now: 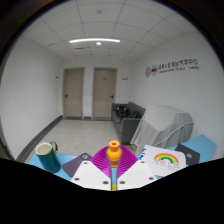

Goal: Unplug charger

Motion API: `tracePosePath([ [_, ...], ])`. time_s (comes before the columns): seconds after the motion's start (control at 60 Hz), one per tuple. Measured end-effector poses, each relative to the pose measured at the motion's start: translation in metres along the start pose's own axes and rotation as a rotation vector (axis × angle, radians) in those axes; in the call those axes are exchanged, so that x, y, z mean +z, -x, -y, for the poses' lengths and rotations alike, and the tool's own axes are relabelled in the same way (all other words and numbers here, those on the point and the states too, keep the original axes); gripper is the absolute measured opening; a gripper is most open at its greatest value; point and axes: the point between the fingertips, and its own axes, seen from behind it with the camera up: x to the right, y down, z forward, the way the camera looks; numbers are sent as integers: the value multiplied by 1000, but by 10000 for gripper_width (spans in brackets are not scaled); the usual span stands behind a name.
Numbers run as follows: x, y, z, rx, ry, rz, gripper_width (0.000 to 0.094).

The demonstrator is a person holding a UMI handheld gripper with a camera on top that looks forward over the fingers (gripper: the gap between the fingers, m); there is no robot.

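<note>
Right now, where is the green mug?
In the gripper view, the green mug stands on the blue table, to the left of the jaws, apart from them.

Just ahead of the hand-held gripper (114, 178) a small upright peg (114, 150) stands on the table (200, 150), with a mug (46, 155) to its left, a card (163, 159) to its right, and two doors (90, 93) far behind.

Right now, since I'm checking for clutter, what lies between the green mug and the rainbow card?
In the gripper view, only the gripper lies there: its pink-padded fingers flank an orange-topped yellow object.
</note>
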Motion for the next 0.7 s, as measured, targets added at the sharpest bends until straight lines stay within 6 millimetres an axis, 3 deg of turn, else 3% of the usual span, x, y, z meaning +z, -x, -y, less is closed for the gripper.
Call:
tracePosePath([
  [0.083, -4, -35, -15, -3, 63, -38, 44],
  [0.2, -12, -80, -76, -9, 223, -102, 49],
  [0.3, -13, -100, -140, -17, 356, -102, 50],
  [0.45, -5, -118, -207, -9, 487, -84, 70],
  [0.567, 2, -125, -226, 7, 518, -64, 145],
  [0.65, 7, -119, -220, 40, 475, -5, 224],
  [0.667, 7, -118, -220, 52, 470, 9, 249],
  [0.7, 6, -116, -219, 79, 470, 34, 414],
])
